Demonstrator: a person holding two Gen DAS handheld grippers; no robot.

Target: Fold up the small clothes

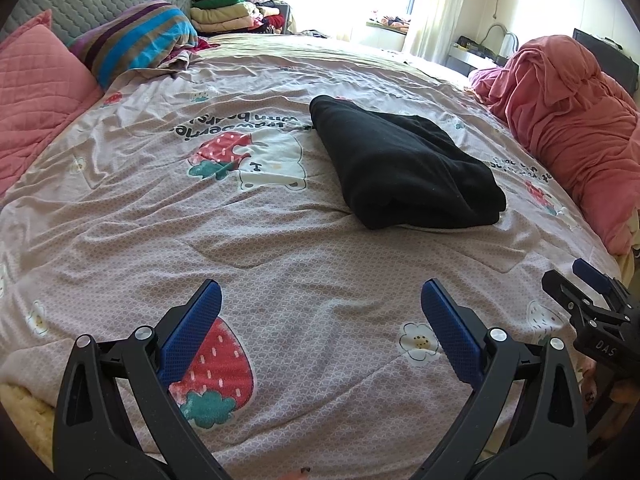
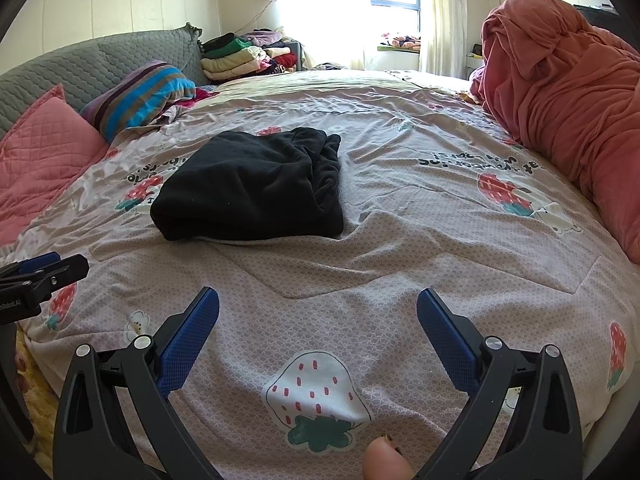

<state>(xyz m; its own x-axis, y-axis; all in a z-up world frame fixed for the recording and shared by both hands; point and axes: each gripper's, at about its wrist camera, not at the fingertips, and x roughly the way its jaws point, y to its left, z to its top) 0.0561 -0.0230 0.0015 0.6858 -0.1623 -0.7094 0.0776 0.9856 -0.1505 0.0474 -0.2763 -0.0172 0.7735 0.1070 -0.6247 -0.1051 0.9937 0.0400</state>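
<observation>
Hovering: L hand-held gripper (image 1: 320,300) & R hand-held gripper (image 2: 318,300) both spread, empty; black garment (image 2: 252,184) prob. folded, on bed (image 2: 400,240).

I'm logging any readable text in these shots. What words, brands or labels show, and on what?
"DAS": white letters on the right gripper body, left wrist view.
"...Robot.AI": partial label, start cut off, on the left gripper body, right wrist view.
"strawberries", "with bears": upside-down print on the bed cover, by the bear and strawberry picture; partly creased.
A second upside-down line near the pink bedding: too distorted to read.
</observation>
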